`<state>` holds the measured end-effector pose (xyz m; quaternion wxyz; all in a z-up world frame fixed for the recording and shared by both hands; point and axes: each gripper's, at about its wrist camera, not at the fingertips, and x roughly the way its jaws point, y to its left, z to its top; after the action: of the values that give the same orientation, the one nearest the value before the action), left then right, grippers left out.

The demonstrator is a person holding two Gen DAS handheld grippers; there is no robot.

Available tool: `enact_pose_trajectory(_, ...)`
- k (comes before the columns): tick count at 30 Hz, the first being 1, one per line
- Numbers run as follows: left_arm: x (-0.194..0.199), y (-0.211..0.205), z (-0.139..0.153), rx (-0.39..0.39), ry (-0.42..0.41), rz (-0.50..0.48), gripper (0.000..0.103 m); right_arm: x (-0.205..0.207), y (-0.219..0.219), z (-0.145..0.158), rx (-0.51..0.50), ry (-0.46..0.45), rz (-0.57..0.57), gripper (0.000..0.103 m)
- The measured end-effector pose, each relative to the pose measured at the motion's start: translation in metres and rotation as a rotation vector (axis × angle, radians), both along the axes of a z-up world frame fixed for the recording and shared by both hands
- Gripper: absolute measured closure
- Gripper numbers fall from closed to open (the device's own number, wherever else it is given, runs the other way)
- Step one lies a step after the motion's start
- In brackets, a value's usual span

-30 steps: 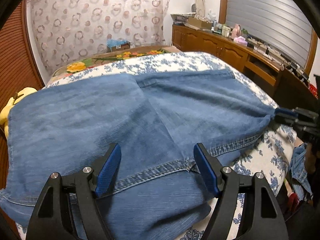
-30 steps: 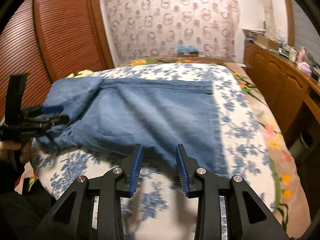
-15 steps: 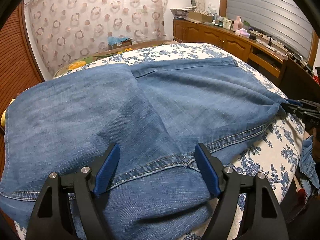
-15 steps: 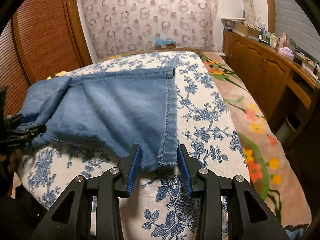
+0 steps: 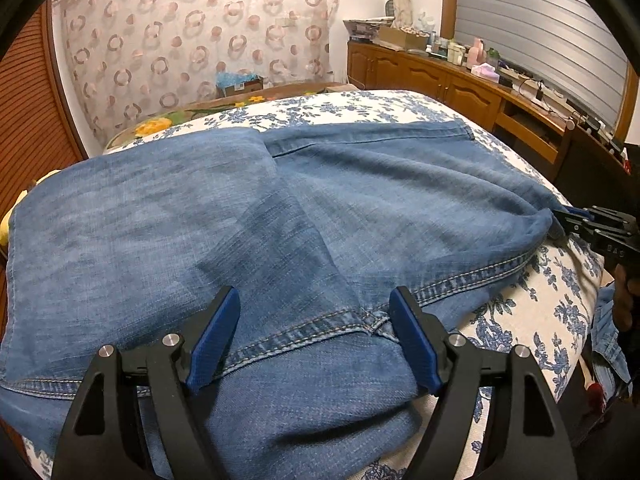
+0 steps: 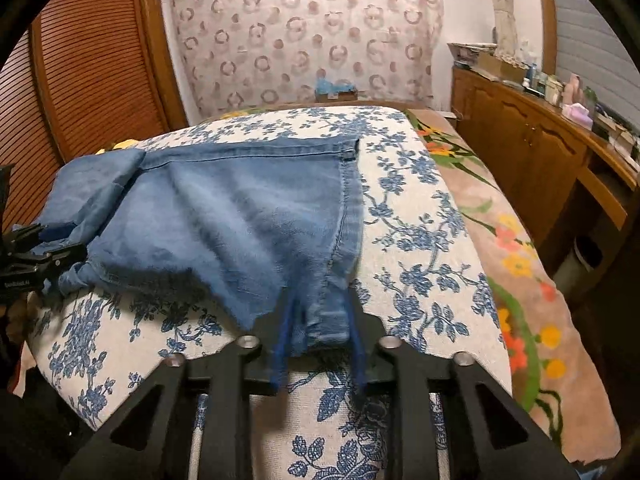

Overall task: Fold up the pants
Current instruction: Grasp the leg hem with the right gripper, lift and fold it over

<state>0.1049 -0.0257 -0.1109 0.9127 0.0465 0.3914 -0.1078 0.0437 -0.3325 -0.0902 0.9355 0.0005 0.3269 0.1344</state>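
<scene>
Blue denim pants [image 5: 248, 224] lie spread across a bed with a blue floral cover [image 5: 520, 320]. My left gripper [image 5: 316, 340] is open, its blue pads on either side of a stitched seam at the near edge of the pants. In the right wrist view the pants [image 6: 240, 216] lie on the left half of the bed. My right gripper [image 6: 320, 344] has its jaws closing around the near corner of the denim, blurred by motion. It also shows in the left wrist view [image 5: 568, 220] at that corner. The left gripper [image 6: 44, 252] appears at the left edge.
A wooden sideboard [image 5: 460, 84] with bottles and boxes runs along the right wall. A patterned curtain [image 5: 192, 40] hangs behind the bed. A slatted wooden door [image 6: 80, 80] stands on the left. A floral blanket [image 6: 520, 248] lies along the bed's right side.
My right gripper has moved onto the near corner of the pants and its jaws have narrowed around it. My left gripper has stayed open over the seam.
</scene>
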Motion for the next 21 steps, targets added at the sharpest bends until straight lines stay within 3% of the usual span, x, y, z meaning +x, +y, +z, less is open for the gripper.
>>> enact_pose_trajectory(4,-0.002,0.002,0.005,-0.021,-0.004,-0.001,0.025,0.001,0.002,0.005,0.039,0.005,0.044,0.088)
enact_pose_trajectory(11,-0.013,0.01,0.028,-0.044,-0.06,0.006,0.025,0.001,0.019,0.042,0.074,-0.09,0.117,0.088)
enact_pose_trajectory(21,-0.037,0.045,0.053,-0.078,-0.134,0.06,0.025,0.007,0.087,0.097,0.083,-0.21,0.34,0.089)
